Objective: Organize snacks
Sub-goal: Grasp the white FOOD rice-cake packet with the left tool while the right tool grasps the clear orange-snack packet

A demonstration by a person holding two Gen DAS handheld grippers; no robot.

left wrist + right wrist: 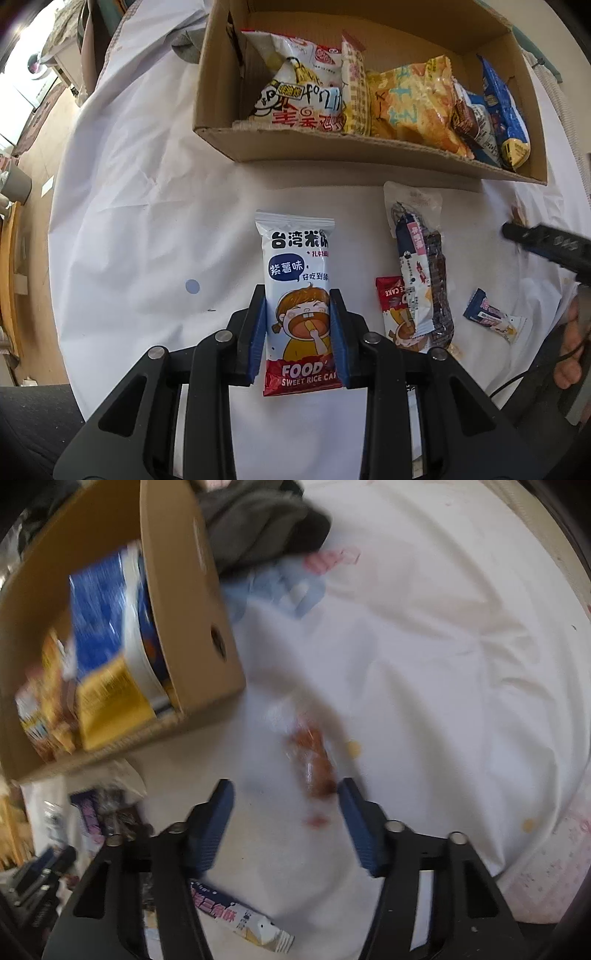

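My left gripper (297,314) is shut on a white and red sweet rice cake packet (297,280), held by its lower half above the white cloth. A cardboard box (332,146) with several snack bags stands just beyond it. My right gripper (284,805) is open and empty; it also shows at the right edge of the left wrist view (546,245). A clear-wrapped orange-brown snack (312,764) lies on the cloth close to its right finger (360,827). The right wrist view is blurred. The box (192,609) is at its upper left.
Loose snacks lie on the cloth: a dark long packet (421,273) over a red cake packet (393,314), and a small blue and white packet (493,315), also under my right gripper (240,919). Dark clothing (258,520) lies behind the box.
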